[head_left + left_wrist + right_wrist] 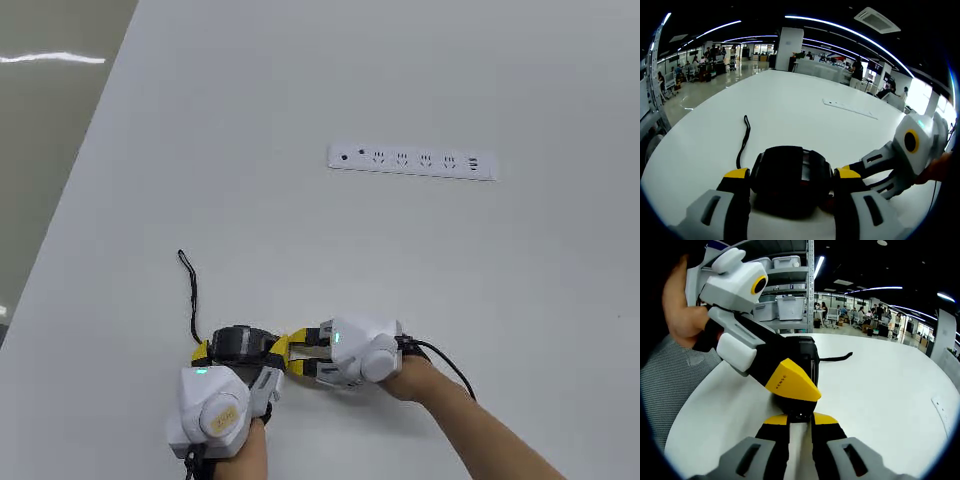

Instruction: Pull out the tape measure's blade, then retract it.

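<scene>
In the head view the left claw (pixel 240 352) was clamped on the tape measure (pixel 243 338), the right claw (pixel 297 352) just beside it. The left gripper view showed that clamp. In the right gripper view the jaws sat nearly together at its mouth, grip unclear. No blade was out; both steps were left

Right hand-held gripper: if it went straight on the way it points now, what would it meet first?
The right hand-held gripper would meet the black tape measure at once: its case sits right at the jaw tips, perhaps touching; depth is unclear.
</scene>
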Demonstrator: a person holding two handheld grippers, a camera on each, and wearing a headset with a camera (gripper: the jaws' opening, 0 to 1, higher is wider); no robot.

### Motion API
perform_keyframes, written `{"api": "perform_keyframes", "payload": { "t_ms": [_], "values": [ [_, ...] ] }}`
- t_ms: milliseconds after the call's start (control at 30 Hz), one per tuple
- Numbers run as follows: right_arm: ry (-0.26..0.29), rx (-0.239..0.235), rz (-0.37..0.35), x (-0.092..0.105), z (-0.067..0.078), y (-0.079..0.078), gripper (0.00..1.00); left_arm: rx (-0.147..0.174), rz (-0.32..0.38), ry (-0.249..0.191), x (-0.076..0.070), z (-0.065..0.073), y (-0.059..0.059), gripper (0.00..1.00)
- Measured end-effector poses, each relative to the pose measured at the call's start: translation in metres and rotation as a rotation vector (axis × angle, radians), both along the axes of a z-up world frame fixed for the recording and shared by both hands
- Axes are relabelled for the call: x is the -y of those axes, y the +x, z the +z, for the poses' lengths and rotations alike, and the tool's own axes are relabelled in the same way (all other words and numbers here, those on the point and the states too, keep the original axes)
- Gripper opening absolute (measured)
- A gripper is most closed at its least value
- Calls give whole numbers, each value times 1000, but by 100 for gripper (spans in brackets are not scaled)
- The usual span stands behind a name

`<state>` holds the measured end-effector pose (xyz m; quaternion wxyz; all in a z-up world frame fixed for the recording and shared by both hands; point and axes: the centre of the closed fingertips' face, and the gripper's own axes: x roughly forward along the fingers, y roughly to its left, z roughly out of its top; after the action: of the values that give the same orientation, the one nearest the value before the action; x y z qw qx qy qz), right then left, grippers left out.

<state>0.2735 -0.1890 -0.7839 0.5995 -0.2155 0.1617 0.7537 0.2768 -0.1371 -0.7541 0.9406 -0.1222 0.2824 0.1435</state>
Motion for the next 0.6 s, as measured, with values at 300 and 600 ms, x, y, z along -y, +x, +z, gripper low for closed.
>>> {"api": "perform_keyframes", "payload": {
  "t_ms": [300,600],
  "values": [
    [-13,-4,-19,4,0,3,18,-35,-66,40,2,-3,-1,66],
    [-26,-4,-34,6,2,1,22,-55,-124,31,4,-5,-3,71]
  ]
}}
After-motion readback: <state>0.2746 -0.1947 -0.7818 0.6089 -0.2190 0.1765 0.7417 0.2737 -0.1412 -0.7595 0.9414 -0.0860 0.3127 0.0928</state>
